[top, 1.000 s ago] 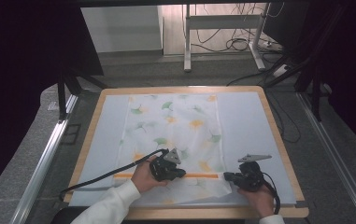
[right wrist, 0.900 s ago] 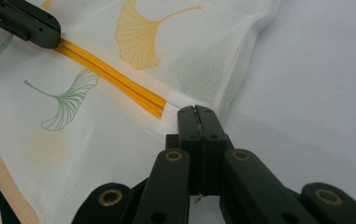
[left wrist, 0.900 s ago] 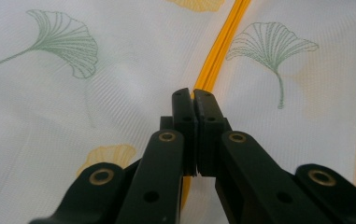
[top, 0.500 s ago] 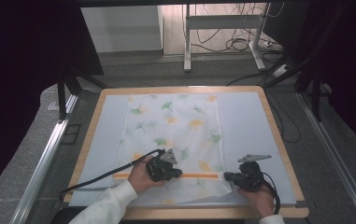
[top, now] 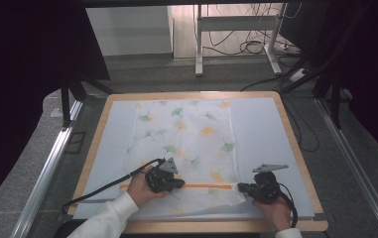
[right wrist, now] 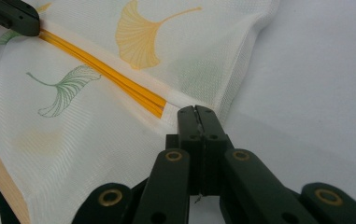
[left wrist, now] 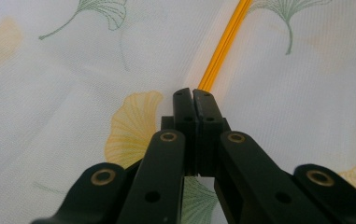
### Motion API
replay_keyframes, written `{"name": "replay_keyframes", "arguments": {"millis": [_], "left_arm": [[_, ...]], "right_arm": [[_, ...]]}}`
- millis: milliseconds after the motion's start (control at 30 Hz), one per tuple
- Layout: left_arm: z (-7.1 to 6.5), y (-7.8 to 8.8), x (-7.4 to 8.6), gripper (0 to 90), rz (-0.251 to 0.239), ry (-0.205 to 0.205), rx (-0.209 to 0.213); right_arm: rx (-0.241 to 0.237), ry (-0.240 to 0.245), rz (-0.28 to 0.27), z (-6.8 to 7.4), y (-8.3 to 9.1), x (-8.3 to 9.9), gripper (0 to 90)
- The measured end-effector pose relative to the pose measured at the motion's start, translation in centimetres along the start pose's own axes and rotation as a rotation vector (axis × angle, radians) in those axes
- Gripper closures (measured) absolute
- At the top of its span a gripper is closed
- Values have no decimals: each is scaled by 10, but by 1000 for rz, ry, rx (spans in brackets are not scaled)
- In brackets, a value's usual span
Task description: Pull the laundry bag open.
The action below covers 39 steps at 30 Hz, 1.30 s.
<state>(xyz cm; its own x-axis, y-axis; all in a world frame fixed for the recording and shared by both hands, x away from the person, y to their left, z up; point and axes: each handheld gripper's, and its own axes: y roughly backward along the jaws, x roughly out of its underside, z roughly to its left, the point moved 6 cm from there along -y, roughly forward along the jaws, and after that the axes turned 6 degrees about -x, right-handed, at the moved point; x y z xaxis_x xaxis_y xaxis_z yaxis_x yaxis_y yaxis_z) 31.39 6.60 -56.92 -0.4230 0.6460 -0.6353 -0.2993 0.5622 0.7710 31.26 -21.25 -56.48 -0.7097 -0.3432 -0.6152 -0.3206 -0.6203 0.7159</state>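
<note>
Cloth (top: pixel 184 131): thin white mesh, printed with green and yellow ginkgo leaves, spread flat over the middle of the bench, near edge folded back on itself toward the person. Orange band (top: pixel 204 186): narrow double stripe along the fold, running across the near part of the cloth from one gripper to the other; seen also in the left gripper view (left wrist: pixel 224 44) and the right gripper view (right wrist: pixel 103 74).

Left gripper (top: pixel 180 183): lying low over the cloth at the left end of the orange band, fingers (left wrist: pixel 185 105) pressed together, tips resting at the band's end; whether any mesh is caught between them cannot be told. Grey three-cornered plate on top, black cable trailing off toward the bench's left near corner.

Right gripper (top: pixel 241 188): at the cloth's right near corner, fingers (right wrist: pixel 187 121) pressed together at the folded edge just where the band ends; a pinch on the mesh itself cannot be told. Tip of the left gripper visible at the far end of the band in the right gripper view.

Pale sheet (top: pixel 261 124): light cover beneath the cloth, bare on both sides. Bench (top: pixel 288 134): wooden rim framing the sheet. Grey floor (top: pixel 355 163) around, metal rails at either side, cables behind.
</note>
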Motion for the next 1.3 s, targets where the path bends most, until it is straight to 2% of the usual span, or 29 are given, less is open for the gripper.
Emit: {"name": "replay_keyframes", "arguments": {"millis": [300, 733, 767, 800, 833, 867, 900, 1300], "left_arm": [[2, 5, 5, 900, 0, -5, -12], [9, 15, 16, 899, -7, 25, -18], [12, 16, 19, 900, 18, 14, -59], [17, 17, 24, 900, 50, -18, -107], [17, 18, 27, 900, 22, 30, -67], [17, 18, 27, 900, 22, 30, -67], [21, 21, 33, 900, 18, 57, -41], [20, 22, 32, 900, 16, 59, -42]], "right_arm": [[0, 1, 0, 0, 0, 0, 896], [1, 2, -1, 0, 0, 0, 896], [1, 3, -1, 0, 0, 0, 896], [3, 3, -1, 0, 0, 0, 896], [2, 2, -1, 0, 0, 0, 896], [2, 2, -1, 0, 0, 0, 896], [1, 2, 0, 0, 0, 0, 896], [3, 5, 0, 0, 0, 0, 896]]}}
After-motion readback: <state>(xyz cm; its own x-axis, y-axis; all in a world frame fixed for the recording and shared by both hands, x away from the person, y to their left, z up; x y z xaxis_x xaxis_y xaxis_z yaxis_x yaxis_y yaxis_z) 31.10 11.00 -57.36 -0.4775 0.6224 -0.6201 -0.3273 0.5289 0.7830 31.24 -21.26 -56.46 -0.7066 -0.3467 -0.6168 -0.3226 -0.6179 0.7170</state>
